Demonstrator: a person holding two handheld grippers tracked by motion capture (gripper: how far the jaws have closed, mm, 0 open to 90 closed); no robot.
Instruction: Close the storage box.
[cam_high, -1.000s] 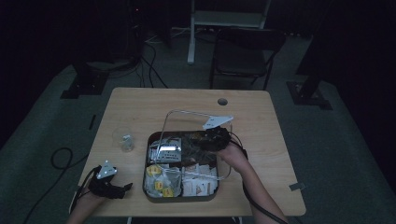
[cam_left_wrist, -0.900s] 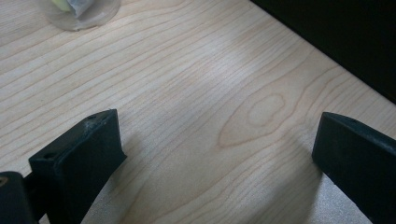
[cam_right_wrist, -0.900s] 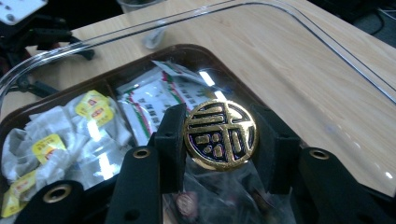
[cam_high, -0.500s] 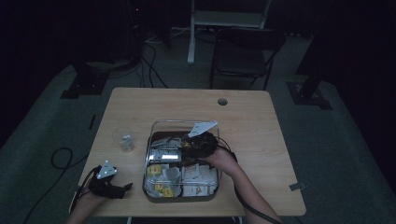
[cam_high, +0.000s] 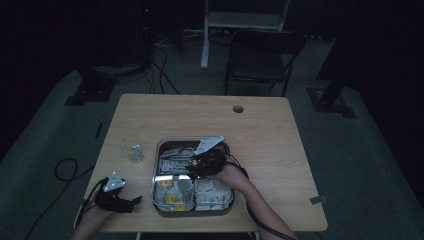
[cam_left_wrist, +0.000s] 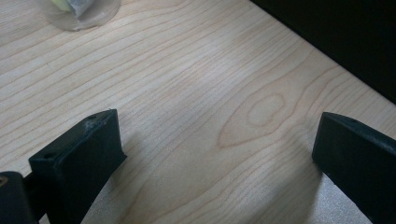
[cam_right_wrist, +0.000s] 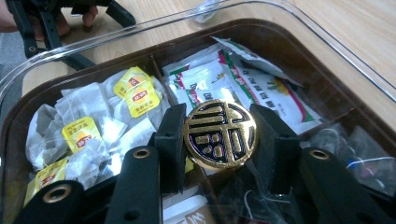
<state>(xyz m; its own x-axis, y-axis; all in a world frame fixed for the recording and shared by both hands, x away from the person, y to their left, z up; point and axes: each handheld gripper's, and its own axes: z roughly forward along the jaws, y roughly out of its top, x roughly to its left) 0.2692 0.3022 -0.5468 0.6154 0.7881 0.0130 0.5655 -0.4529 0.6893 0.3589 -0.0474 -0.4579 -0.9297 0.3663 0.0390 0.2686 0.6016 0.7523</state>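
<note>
Pale wood grain runs across the table (cam_high: 280, 135), which stands on grey carpet in a dark room with a chair (cam_high: 260, 55) behind. The right gripper (cam_right_wrist: 219, 135) pinches a gold round knob (cam_right_wrist: 220, 134) on the clear lid (cam_right_wrist: 327, 42) over the tea box (cam_high: 158, 165). The left gripper (cam_left_wrist: 215, 154) rests wide open and empty at the near-left edge.

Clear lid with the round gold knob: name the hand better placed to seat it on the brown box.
Right. The right gripper is shut on the round gold knob, clear lid over the brown tea-bag box; the open left gripper rests aside.
</note>
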